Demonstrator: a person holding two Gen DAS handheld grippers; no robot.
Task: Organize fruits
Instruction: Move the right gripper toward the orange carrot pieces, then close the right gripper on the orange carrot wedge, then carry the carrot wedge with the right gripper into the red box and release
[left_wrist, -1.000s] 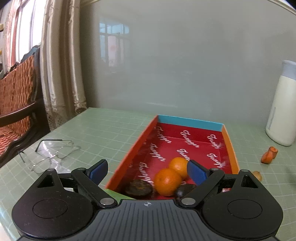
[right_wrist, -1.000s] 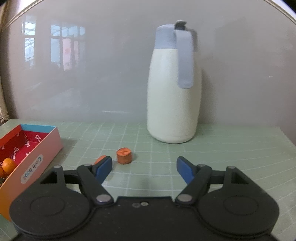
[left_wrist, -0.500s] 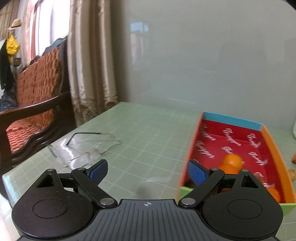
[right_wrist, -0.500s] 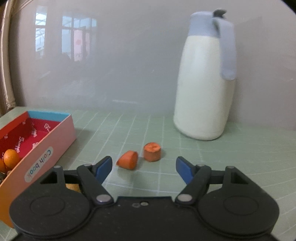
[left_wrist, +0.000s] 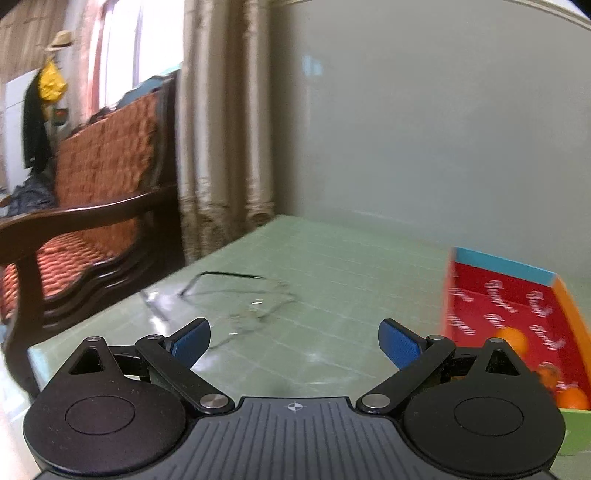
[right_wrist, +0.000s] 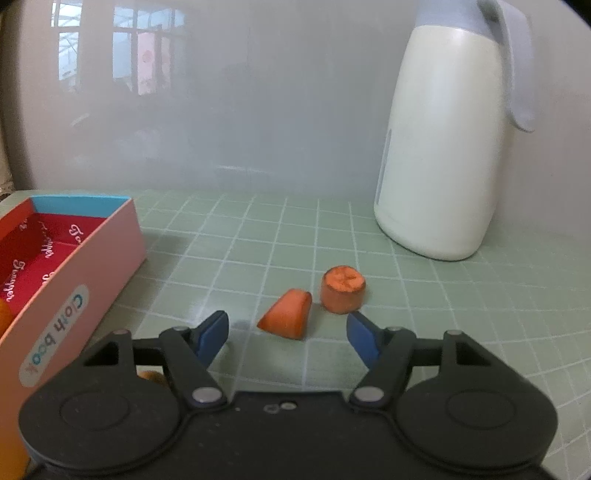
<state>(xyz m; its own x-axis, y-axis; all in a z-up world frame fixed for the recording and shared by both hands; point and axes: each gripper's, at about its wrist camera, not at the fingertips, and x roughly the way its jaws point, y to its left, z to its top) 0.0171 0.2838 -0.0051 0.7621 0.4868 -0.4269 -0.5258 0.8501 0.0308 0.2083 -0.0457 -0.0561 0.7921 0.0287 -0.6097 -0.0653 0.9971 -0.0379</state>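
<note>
Two orange carrot pieces lie on the green mat: a wedge (right_wrist: 285, 319) and a round stub (right_wrist: 342, 284) just behind it. My right gripper (right_wrist: 286, 334) hovers close over them, its jaws closing, with the wedge between the blue fingertips but untouched. The red-lined box (right_wrist: 110, 236) stands at the left of that view. In the left wrist view the same box (left_wrist: 506, 269) sits at the right edge with oranges (left_wrist: 511, 339) inside. My left gripper (left_wrist: 293, 341) is away from the box over bare mat, jaws opening, nothing between them.
A white jug with a grey handle (right_wrist: 443, 147) stands at the back right by the wall. A pair of glasses (left_wrist: 236, 299) lies near the mat's left edge. Past that edge is a wooden bench with orange cushions (left_wrist: 92, 192) and a curtain (left_wrist: 221, 129).
The left gripper swung left, away from the box toward the glasses. The right gripper moved forward and down onto the carrot pieces, and its jaws narrowed.
</note>
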